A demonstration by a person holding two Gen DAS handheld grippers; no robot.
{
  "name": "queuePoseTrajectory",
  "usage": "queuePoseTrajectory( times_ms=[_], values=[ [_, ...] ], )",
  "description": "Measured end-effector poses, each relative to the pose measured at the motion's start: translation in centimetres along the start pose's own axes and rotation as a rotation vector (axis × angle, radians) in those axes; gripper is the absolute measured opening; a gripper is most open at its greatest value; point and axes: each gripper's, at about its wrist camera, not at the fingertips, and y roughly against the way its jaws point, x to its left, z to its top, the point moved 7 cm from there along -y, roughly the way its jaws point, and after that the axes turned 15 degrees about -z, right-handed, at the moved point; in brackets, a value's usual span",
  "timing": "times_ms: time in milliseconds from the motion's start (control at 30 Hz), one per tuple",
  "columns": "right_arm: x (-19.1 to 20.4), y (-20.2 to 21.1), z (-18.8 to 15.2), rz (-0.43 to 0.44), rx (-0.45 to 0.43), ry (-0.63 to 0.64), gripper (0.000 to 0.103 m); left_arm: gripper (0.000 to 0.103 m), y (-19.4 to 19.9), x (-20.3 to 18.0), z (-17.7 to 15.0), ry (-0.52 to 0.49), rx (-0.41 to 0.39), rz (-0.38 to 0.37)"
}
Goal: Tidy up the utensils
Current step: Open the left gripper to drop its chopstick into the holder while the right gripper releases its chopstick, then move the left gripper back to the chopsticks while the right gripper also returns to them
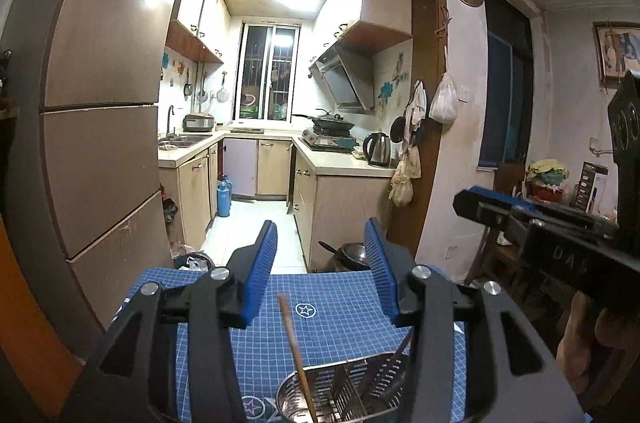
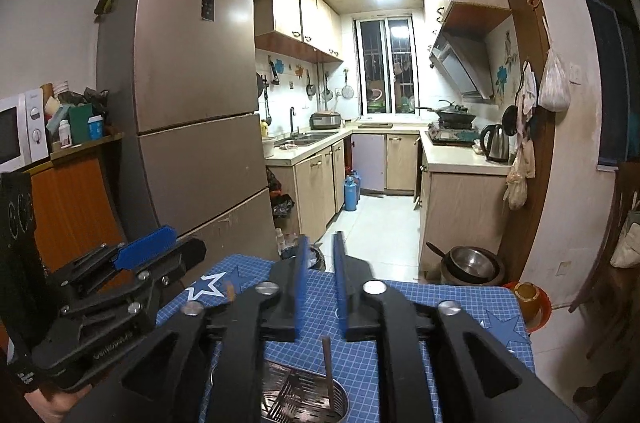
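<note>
I'm looking into a home kitchen: fridge (image 2: 192, 95), sink (image 2: 306, 138), stove (image 2: 452, 135) under a hood (image 2: 464, 71), kettle (image 2: 496, 143), wall cupboards (image 2: 304, 11), microwave (image 2: 20, 131).

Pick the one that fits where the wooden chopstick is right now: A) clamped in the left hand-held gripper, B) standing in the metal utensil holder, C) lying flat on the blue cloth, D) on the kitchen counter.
B: the chopstick leans upright with its lower end inside the metal utensil holder, no pads touching it.

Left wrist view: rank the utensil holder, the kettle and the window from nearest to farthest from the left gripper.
1. Utensil holder, right below the left gripper on the blue cloth.
2. Kettle, on the right counter.
3. Window, on the kitchen's back wall.
</note>
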Motion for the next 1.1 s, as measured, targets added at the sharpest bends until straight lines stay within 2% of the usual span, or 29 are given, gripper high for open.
queuePoseTrajectory(
  times_ms=[100, 167, 267, 333, 367, 467, 567, 600, 667, 767, 867, 1000, 1100],
  values=[
    [-0.5, 3.3, 0.6, 0.006, -0.037, -0.009, 0.029, 0.045, 2.5, -1.2, 0.4, -0.023, -0.018, -0.016],
    [-0.8, 6.9, 0.6, 0.027, -0.07, 0.0, 0.032, 0.048, 5.4, -2.3, 0.4, -0.058, -0.034, -0.021],
    [-1.4, 13.4, -1.8, 0.054, -0.105, 0.021, 0.033, 0.052, 10.9, -3.6, -1.4, -0.113, -0.045, -0.041],
    [-2.0, 17.3, -4.7, 0.067, -0.112, 0.031, 0.035, 0.056, 14.2, -4.0, -3.6, -0.155, -0.034, -0.045],
    [-2.4, 19.8, -7.5, 0.07, -0.11, 0.037, 0.035, 0.056, 15.5, -4.0, -4.6, -0.162, -0.03, -0.039],
    [-3.1, 23.6, -13.9, 0.056, -0.081, 0.044, 0.035, 0.056, 19.5, -3.1, -10.9, -0.119, 0.046, -0.057],
    [-2.9, 25.4, -20.7, 0.036, -0.019, 0.038, 0.035, 0.056, 20.4, -2.8, -17.3, -0.077, 0.162, -0.069],
    [-2.8, 25.7, -23.1, 0.03, 0.008, 0.031, 0.035, 0.056, 20.3, -3.0, -20.4, -0.053, 0.23, -0.083],
    [-2.5, 26.1, -26.7, 0.019, 0.055, 0.021, 0.035, 0.056, 20.7, -3.6, -25.3, -0.007, 0.317, -0.114],
    [-1.8, 26.5, -31.2, 0.007, 0.116, 0.021, 0.035, 0.056, 21.4, -5.3, -29.3, 0.028, 0.365, -0.169],
    [-1.1, 26.5, -33.8, 0.01, 0.159, 0.013, 0.035, 0.054, 21.5, -6.6, -31.0, 0.041, 0.386, -0.201],
    [-0.7, 26.5, -36.0, -0.006, 0.191, 0.022, 0.035, 0.035, 21.1, -7.4, -32.6, -0.003, 0.412, -0.181],
    [-0.8, 26.4, -37.6, -0.023, 0.218, 0.022, 0.034, 0.028, 21.0, -7.5, -33.5, -0.014, 0.42, -0.161]
  ],
)
